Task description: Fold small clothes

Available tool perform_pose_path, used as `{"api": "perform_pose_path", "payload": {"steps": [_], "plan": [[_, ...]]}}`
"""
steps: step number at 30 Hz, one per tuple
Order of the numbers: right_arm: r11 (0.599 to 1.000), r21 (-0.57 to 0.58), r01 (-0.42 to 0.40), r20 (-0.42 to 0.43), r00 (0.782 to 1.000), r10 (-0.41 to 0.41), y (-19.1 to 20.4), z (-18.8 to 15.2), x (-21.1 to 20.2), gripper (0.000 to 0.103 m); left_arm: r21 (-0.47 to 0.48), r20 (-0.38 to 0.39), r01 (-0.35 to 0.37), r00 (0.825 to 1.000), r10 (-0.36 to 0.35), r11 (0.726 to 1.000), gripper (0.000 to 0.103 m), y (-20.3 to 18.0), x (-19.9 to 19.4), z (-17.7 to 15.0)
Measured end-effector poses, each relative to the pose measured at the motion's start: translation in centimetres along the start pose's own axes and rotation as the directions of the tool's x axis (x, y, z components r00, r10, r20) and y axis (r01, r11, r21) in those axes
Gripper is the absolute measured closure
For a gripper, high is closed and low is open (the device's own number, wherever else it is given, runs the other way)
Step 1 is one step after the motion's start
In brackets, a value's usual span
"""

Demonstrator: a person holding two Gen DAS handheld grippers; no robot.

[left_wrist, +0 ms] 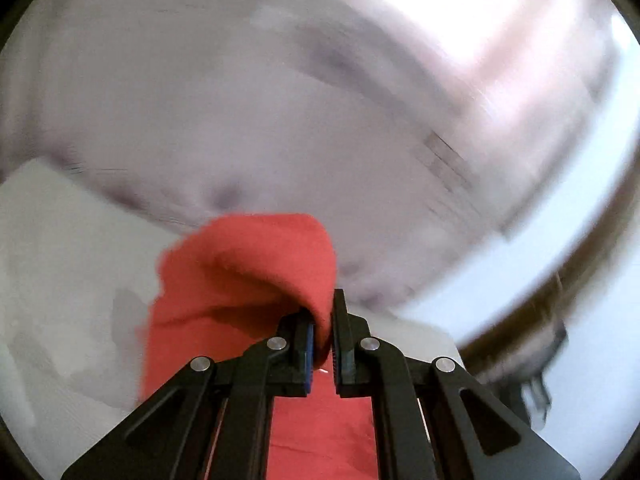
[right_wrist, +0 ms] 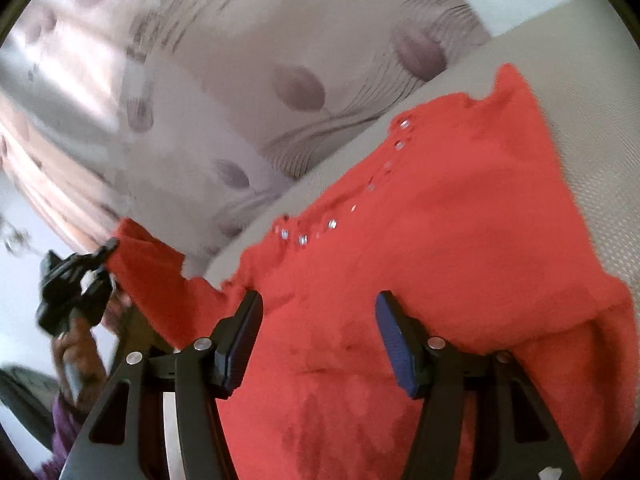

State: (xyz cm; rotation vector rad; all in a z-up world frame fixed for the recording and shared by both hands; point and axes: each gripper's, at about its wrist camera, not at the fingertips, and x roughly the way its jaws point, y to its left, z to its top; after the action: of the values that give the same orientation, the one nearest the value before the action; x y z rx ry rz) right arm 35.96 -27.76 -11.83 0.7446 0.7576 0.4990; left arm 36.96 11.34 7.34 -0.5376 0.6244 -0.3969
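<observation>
A small red garment [right_wrist: 440, 248] with a row of shiny studs [right_wrist: 332, 224] lies spread on a beige cushion [right_wrist: 592, 92]. My left gripper [left_wrist: 323, 340] is shut on a fold of the red cloth [left_wrist: 248, 272], which drapes up and over its left finger. Seen from the right wrist, that left gripper [right_wrist: 106, 250] holds the garment's left sleeve [right_wrist: 152, 264] lifted off the surface. My right gripper [right_wrist: 318, 332] hovers over the garment's lower part with its jaws apart. No cloth is pinched between its blue pads [right_wrist: 394, 336].
A pale cover with a purple flower print [right_wrist: 300, 88] rises behind the beige cushion. A person's hand and purple sleeve [right_wrist: 76, 360] carry the left gripper at the left edge. The left wrist view is heavily blurred, with a white surface [left_wrist: 60, 280] at the lower left.
</observation>
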Motion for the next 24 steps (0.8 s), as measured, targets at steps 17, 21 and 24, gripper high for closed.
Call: {"api": "perform_pose_path", "payload": {"steps": [17,21,24], "plan": [[0.989,0.138,-0.057,0.081,0.996,0.046,-1.9,0.9,-2.7,0.044,0.022,0.025,0.039,0.999,-0.039,0.999,0.011,0.0,3.0,-11.8],[0.963,-0.17,0.208,0.078,0.977,-0.197,3.8,1.5,-2.9,0.044,-0.02,0.045,-0.17,0.984,0.171,0.985,0.011,5.4,2.8,-13.6],[0.874,-0.382,0.3,0.05,0.951,-0.304,8.2,2.0,-0.7,0.045,-0.087,0.009,-0.169,0.985,0.171,0.982,0.011,7.8,4.1,-15.3]]}}
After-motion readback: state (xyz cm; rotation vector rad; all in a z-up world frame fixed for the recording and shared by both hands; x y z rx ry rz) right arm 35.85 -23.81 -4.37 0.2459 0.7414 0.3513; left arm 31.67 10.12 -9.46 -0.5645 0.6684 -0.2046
